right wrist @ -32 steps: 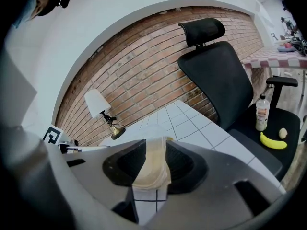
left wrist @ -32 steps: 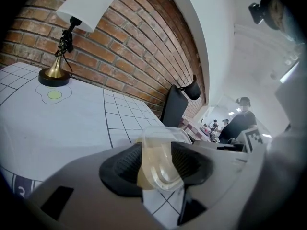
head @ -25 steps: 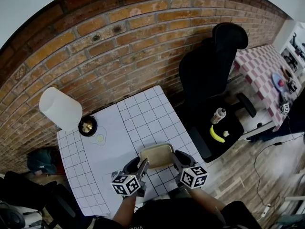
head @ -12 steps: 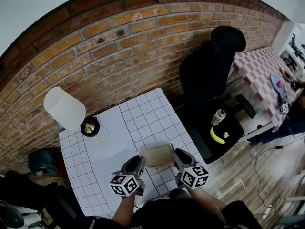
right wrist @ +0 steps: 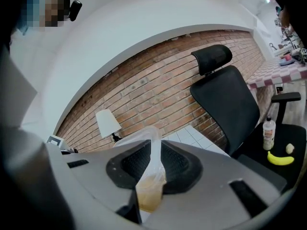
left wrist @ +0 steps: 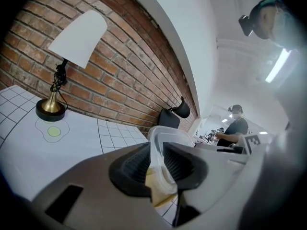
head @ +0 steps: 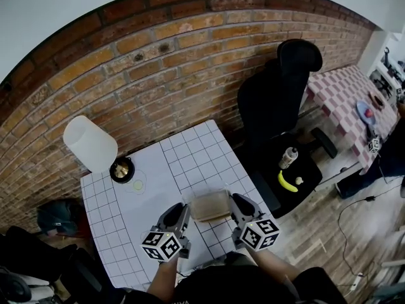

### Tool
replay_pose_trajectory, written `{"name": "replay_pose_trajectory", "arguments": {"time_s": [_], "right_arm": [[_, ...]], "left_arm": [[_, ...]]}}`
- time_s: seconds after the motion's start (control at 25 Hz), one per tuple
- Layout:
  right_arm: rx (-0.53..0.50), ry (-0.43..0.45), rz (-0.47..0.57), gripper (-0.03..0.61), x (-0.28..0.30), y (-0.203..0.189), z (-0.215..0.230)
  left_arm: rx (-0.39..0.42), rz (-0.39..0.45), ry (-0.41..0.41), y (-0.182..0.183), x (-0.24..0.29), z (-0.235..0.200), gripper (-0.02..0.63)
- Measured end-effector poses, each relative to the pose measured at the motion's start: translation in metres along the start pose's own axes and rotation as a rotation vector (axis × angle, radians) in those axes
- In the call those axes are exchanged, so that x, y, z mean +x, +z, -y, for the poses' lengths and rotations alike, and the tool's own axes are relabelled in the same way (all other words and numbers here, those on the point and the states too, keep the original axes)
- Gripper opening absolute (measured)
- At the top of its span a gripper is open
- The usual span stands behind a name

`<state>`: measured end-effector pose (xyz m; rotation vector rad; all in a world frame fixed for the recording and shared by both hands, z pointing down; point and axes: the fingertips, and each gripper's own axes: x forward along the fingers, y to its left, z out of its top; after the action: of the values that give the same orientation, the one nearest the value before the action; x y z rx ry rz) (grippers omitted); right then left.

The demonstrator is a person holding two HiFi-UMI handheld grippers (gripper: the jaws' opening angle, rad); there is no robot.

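Observation:
A clear plastic container (head: 209, 204) with beige contents hangs above the near part of the white gridded table (head: 158, 182). My left gripper (head: 184, 213) is shut on its left rim and my right gripper (head: 233, 202) is shut on its right rim. In the left gripper view the container wall (left wrist: 158, 150) is pinched in my left gripper (left wrist: 154, 164). The right gripper view shows the same container (right wrist: 149, 183) clamped in my right gripper (right wrist: 152, 169), tilted, with beige contents low down.
A lamp with a white shade (head: 90, 143) and brass base (head: 120, 169) stands at the table's far left by the brick wall. A black office chair (head: 278, 100) to the right carries a bottle (head: 288, 158) and a banana (head: 287, 182).
Both grippers have lifted the container higher off the table; the gripper views now look more upward, and the container sits a little nearer to me in the head view.

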<state>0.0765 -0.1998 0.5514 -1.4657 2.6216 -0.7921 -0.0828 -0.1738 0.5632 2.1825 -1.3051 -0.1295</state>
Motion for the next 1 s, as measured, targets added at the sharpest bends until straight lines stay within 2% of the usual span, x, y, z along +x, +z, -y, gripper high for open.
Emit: {"name": "replay_pose_trajectory", "arguments": {"time_s": [0.4, 0.48, 1.0], "right_arm": [[-0.012, 0.026, 0.085, 0.054, -0.012, 0.025, -0.028], [-0.014, 0.027, 0.099, 0.026, -0.016, 0.029, -0.032], [-0.031, 0.073, 0.186, 0.026, -0.029, 0.05, -0.08]], "left_arm": [[0.056, 0.063, -0.033, 0.03, -0.023, 0.015, 0.083], [0.063, 0.077, -0.04, 0.036, -0.029, 0.018, 0.083], [0.101, 0.174, -0.066, 0.07, -0.072, 0.03, 0.078]]}}
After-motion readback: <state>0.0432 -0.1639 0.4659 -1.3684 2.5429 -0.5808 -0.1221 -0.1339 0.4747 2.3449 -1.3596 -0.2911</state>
